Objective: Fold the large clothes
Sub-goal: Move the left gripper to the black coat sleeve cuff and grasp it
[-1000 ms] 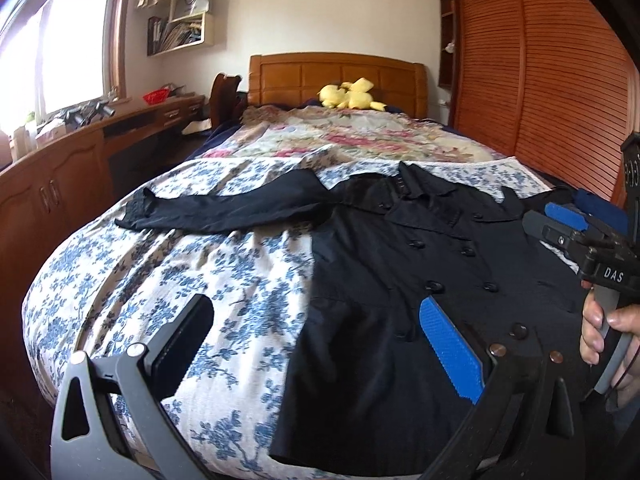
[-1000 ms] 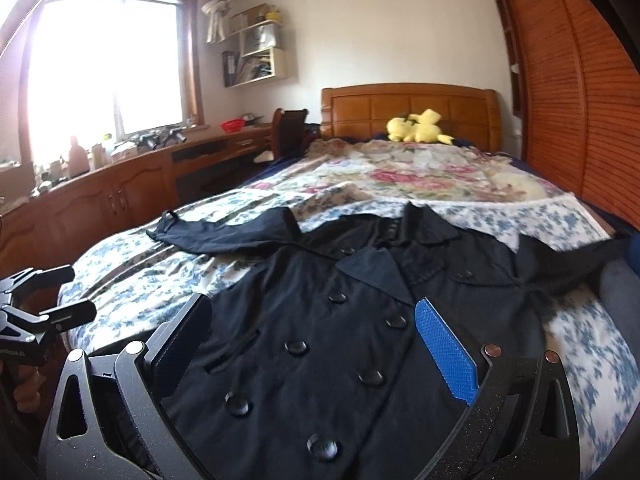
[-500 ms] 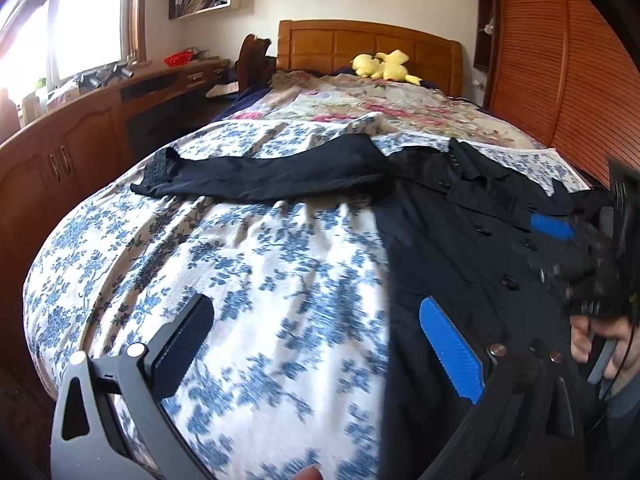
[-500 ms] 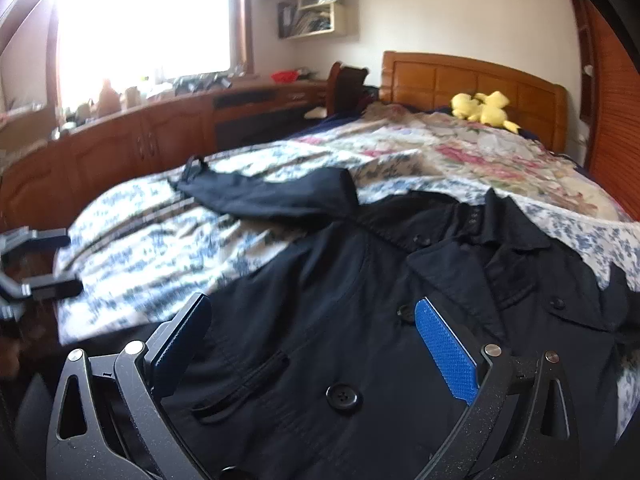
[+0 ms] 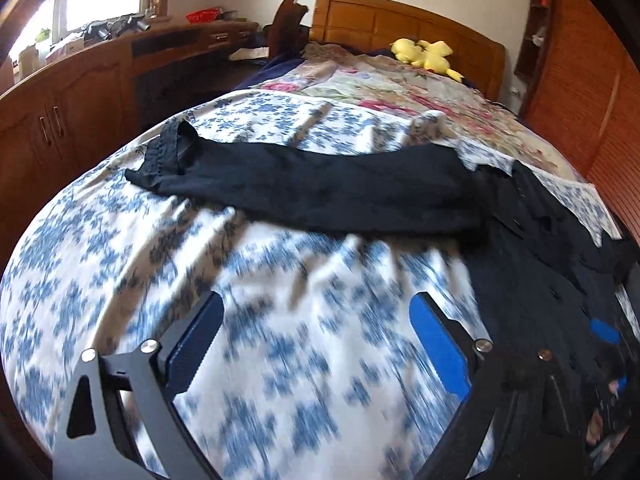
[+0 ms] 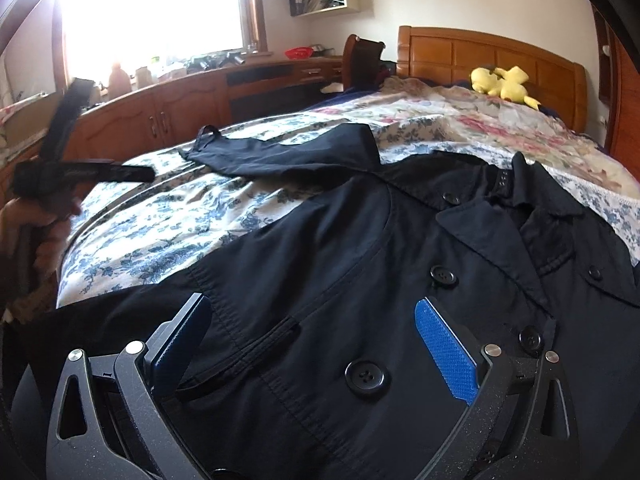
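Observation:
A black double-breasted coat [image 6: 360, 264] lies front up on a bed with a blue-flowered sheet [image 5: 280, 360]. Its left sleeve [image 5: 320, 192] stretches out flat across the sheet, cuff [image 5: 172, 148] toward the cabinets. My left gripper [image 5: 316, 336] is open and empty, low over the bare sheet, short of the sleeve. My right gripper [image 6: 312, 328] is open and empty, low over the coat's front beside a pocket welt [image 6: 256, 344] and a button [image 6: 365, 376]. The left gripper also shows in the right wrist view [image 6: 132, 172], at the left, in a hand.
A wooden headboard [image 6: 480, 56] and a yellow plush toy [image 6: 500, 82] are at the far end, past a pink-flowered quilt [image 5: 380, 88]. Wooden cabinets and a desk [image 5: 80, 92] run along the left of the bed. Slatted wardrobe doors [image 5: 592, 100] stand on the right.
Both grippers have moved left and lower toward the bed. The left one has swung off the coat's body to face the sleeve; the right one has come close over the coat front. Both stayed open.

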